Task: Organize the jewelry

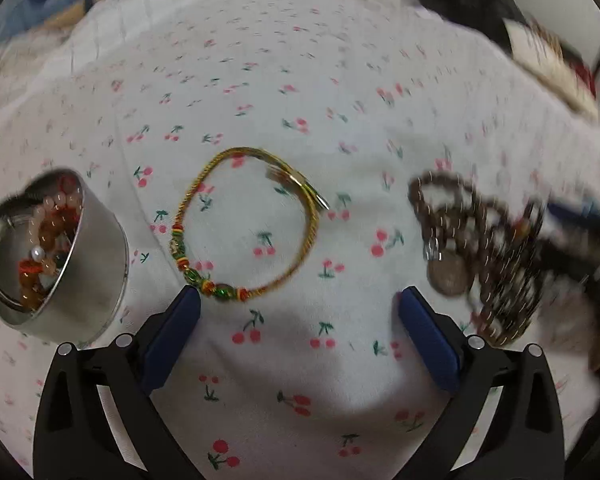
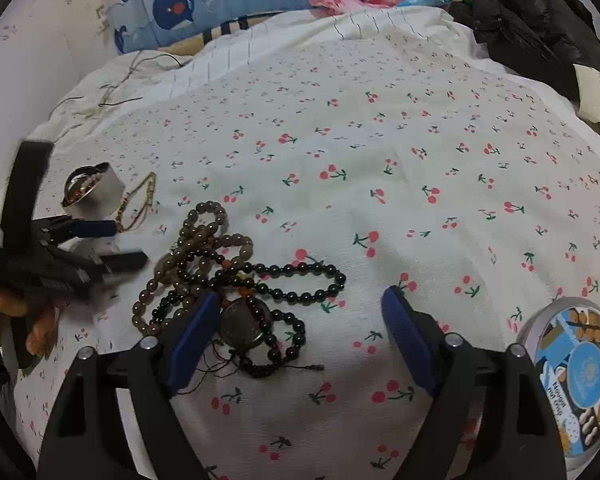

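Lying between open left tool (image 1: 298, 302) tips, bracelet (image 1: 246, 228)

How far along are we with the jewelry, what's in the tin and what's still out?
Done: the tin already holds several bead bracelets. In hand: nothing; the left tool is open, facing the gold cord bracelet on the sheet. Left: that bracelet, plus the tangled dark bead strands in front of the open right tool. The lid lies apart, still off.

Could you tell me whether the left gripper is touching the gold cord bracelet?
Cannot tell. In the left wrist view, the left gripper is open, and one blue jaw tip meets the gold cord bracelet in the image, but whether it is contact or only overlap is unclear.
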`<state>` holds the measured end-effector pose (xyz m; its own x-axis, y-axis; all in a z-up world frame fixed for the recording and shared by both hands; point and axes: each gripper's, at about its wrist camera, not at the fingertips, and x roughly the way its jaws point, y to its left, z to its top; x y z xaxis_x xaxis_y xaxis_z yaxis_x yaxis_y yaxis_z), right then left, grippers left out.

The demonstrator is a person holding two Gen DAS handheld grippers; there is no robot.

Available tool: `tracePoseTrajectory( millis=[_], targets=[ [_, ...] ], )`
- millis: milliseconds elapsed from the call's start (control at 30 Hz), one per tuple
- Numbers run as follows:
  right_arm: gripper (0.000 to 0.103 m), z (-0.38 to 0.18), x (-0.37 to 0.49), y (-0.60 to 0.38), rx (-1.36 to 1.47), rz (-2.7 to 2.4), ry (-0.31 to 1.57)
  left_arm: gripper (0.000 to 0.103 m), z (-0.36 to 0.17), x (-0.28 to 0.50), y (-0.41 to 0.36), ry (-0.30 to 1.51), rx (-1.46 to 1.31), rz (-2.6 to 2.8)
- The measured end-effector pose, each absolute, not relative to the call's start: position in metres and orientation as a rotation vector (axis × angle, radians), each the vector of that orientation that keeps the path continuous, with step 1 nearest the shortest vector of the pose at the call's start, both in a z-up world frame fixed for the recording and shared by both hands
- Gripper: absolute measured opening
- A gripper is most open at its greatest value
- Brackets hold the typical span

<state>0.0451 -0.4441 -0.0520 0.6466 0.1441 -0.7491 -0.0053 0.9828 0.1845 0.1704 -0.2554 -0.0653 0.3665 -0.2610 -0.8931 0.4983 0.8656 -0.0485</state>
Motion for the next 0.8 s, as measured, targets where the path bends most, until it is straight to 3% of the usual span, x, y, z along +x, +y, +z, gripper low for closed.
tracePoseTrajectory(
  millis=[67,133,200,300,433,500,533,567,600,633,700,800],
  targets=[
    [0.094,-0.054,0.046,-0.441,0.155,0.105,0.866,0.093,-0.063,0.165,-0.251,1.133,0.24,-0.479],
    [0.094,-0.054,0.043,-0.441,0.149,0.112,0.862,0.081,-0.059,0.159,-0.245,1.156,0.252,-0.458],
    [0.094,-0.055,0.042,-0.448,0.194,0.135,0.846,0.051,-0.052,0.149,-0.236,1.179,0.282,-0.429],
    [0.094,-0.057,0.041,-0.457,0.276,0.179,0.818,0.02,-0.042,0.135,-0.217,1.22,0.272,-0.406],
    [0.094,-0.053,0.037,-0.462,0.327,0.195,0.782,0.015,-0.03,0.109,-0.195,1.228,0.234,-0.43],
    [0.094,-0.052,0.037,-0.462,0.331,0.198,0.782,0.017,-0.022,0.101,-0.185,1.177,0.137,-0.541],
    [0.094,-0.051,0.036,-0.461,0.328,0.194,0.779,0.031,-0.018,0.098,-0.184,1.154,0.096,-0.57],
    [0.094,-0.048,0.035,-0.46,0.314,0.184,0.768,0.065,-0.012,0.096,-0.179,1.107,0.044,-0.57],
    [0.094,-0.043,0.033,-0.457,0.294,0.185,0.754,0.088,-0.004,0.094,-0.173,1.033,-0.013,-0.553],
    [0.094,-0.037,0.033,-0.453,0.27,0.195,0.74,0.096,0.0,0.091,-0.169,0.984,-0.042,-0.537],
    [0.094,-0.026,0.034,-0.445,0.217,0.196,0.714,0.096,0.003,0.091,-0.162,0.902,-0.131,-0.549],
    [0.095,-0.016,0.055,-0.43,0.146,0.203,0.736,0.096,-0.014,0.098,-0.163,0.939,-0.125,-0.493]
  ],
)
